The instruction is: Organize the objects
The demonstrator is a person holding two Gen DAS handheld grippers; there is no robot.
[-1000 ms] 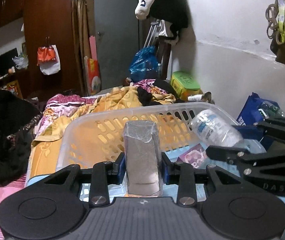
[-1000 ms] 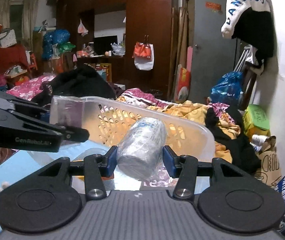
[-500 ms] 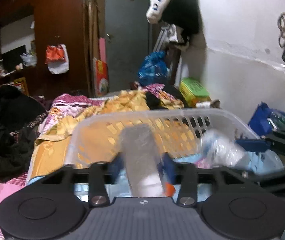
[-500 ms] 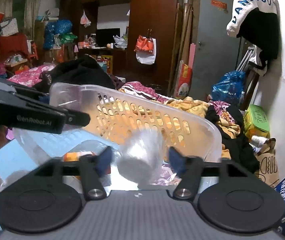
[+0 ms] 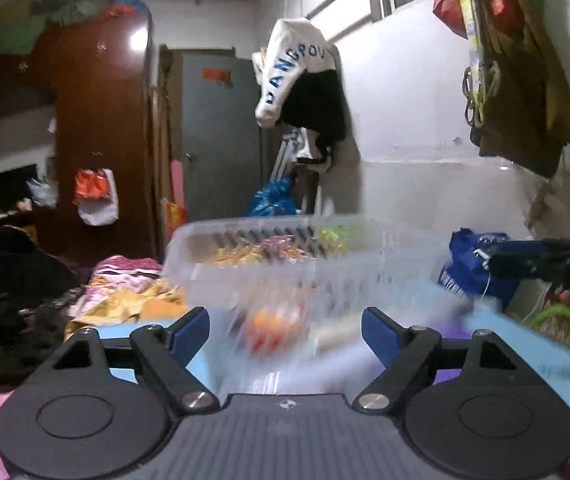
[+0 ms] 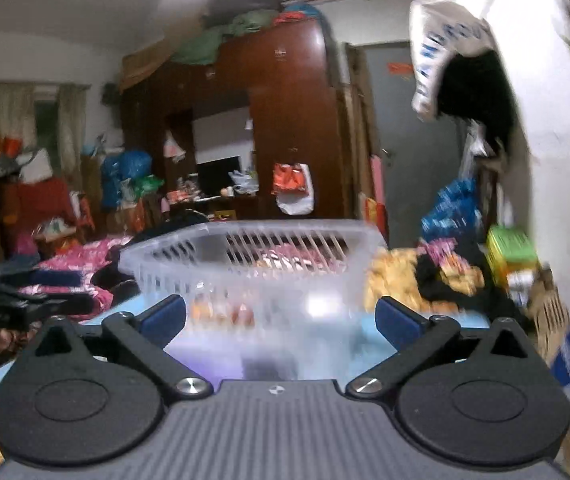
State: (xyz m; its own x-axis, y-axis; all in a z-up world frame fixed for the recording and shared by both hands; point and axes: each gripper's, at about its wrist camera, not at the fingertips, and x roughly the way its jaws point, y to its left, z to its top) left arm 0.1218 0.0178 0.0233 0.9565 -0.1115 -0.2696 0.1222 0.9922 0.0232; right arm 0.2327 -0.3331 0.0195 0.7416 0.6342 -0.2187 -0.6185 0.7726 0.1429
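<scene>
Here, our left gripper (image 5: 285,330) has its jaws spread and opening, nothing pinched between them; the translucent slotted plastic basket (image 5: 269,256) sits at twelve o'clock just ahead. Our right gripper (image 6: 281,318) likewise is opening, empty, facing the same basket (image 6: 253,264).

the clear slotted basket (image 5: 269,240) stands straight ahead and blocks the way forward, with open air above its rim.

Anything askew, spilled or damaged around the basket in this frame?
Nothing clearly wrong. The basket sits upright with blurred items inside; motion blur hides detail. Both grippers, left and right, are opening with nothing gripped.
</scene>
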